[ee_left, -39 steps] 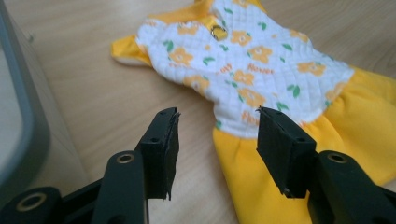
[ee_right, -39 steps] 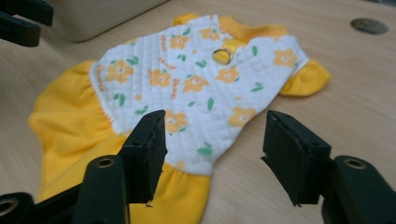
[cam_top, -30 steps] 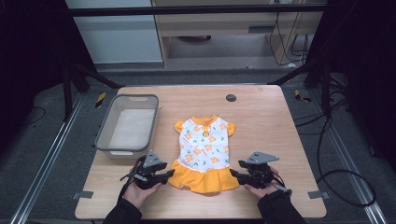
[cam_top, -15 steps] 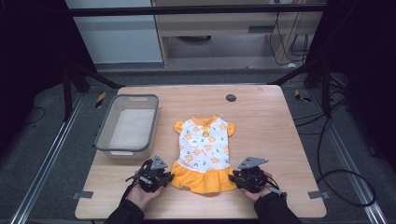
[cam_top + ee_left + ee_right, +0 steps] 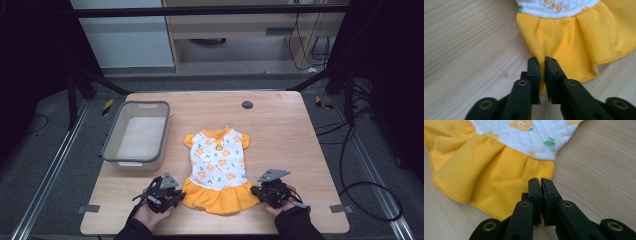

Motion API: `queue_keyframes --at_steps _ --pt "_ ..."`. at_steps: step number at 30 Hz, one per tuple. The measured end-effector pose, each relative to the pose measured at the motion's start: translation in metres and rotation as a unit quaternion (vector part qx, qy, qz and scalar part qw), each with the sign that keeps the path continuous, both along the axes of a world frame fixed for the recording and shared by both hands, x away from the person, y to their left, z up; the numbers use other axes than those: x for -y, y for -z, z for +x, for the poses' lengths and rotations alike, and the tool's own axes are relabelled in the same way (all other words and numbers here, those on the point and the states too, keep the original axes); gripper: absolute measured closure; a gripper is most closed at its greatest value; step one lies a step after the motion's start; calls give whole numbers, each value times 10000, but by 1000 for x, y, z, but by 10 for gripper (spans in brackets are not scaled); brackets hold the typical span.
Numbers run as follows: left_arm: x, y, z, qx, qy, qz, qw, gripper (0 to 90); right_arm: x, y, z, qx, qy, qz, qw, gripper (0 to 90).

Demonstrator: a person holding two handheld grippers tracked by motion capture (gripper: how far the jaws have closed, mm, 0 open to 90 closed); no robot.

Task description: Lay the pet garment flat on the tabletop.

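While empty, grey bin [image 5: 136, 136] beside dress [image 5: 218, 170]

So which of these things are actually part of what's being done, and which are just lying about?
In use:
- dress
- left gripper, at its skirt hem
- right gripper, at its skirt hem

Lying about:
- grey bin
- black disc in the table

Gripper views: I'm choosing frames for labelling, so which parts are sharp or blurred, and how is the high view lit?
Left gripper view: dress hem sharp, jaw bases at the bottom soft. Right gripper view: quilted top crisp, lower jaws blurred. High view: table evenly lit, surroundings dark, slightly soft overall.
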State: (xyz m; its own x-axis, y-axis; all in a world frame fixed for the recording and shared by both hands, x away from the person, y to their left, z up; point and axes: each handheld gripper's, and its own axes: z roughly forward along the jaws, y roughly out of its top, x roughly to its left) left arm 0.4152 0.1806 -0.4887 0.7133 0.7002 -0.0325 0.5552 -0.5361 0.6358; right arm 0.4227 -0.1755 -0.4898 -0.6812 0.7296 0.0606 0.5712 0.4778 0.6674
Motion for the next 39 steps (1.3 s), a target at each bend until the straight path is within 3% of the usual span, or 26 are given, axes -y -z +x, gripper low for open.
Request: queue_keyframes --at_steps 2,6,9,10,11,12,14,18,21,27,32,35,36,39 --pt "0 -1 -3 117 18 48 9999 696 2 0 -1 -7 27 31 10000 826" --pt "-3 -10 -8 410 12 -117 9991 581 8 -7 -4 165 81 249 9995 808" --pt "-8 -20 -7 617 -36 -323 9976 574 12 -13 -4 384 154 463 9981 808" --pt "-8 -24 -5 643 -26 -387 9972 619 14 -16 -1 543 205 592 9966 805" --pt "-8 -26 -4 693 2 -418 9967 619 14 -16 -1 543 205 592 9966 805" --pt "-7 -29 -2 730 31 -427 9964 713 15 -18 3 675 260 710 9949 808" --pt "-3 -33 2 734 67 -552 9958 738 15 -19 5 730 287 756 9941 815" --pt "6 -39 13 813 125 -546 9951 836 10 -20 20 919 383 904 9909 859" --pt "12 -41 22 807 108 -577 9950 891 6 -20 29 953 392 898 9906 886" --pt "31 -40 40 737 183 -622 9952 892 1 -17 45 876 401 926 9910 900" --pt "50 -27 51 657 361 -435 9962 874 -8 -11 63 832 435 956 9910 900" --pt "54 -18 55 574 396 -228 9973 864 -18 -5 74 774 374 987 9914 900" --pt "53 -12 56 448 382 -178 9981 863 -23 0 79 709 345 962 9922 900" --pt "53 -7 56 345 374 -116 9986 860 -28 5 81 650 347 845 9937 900"
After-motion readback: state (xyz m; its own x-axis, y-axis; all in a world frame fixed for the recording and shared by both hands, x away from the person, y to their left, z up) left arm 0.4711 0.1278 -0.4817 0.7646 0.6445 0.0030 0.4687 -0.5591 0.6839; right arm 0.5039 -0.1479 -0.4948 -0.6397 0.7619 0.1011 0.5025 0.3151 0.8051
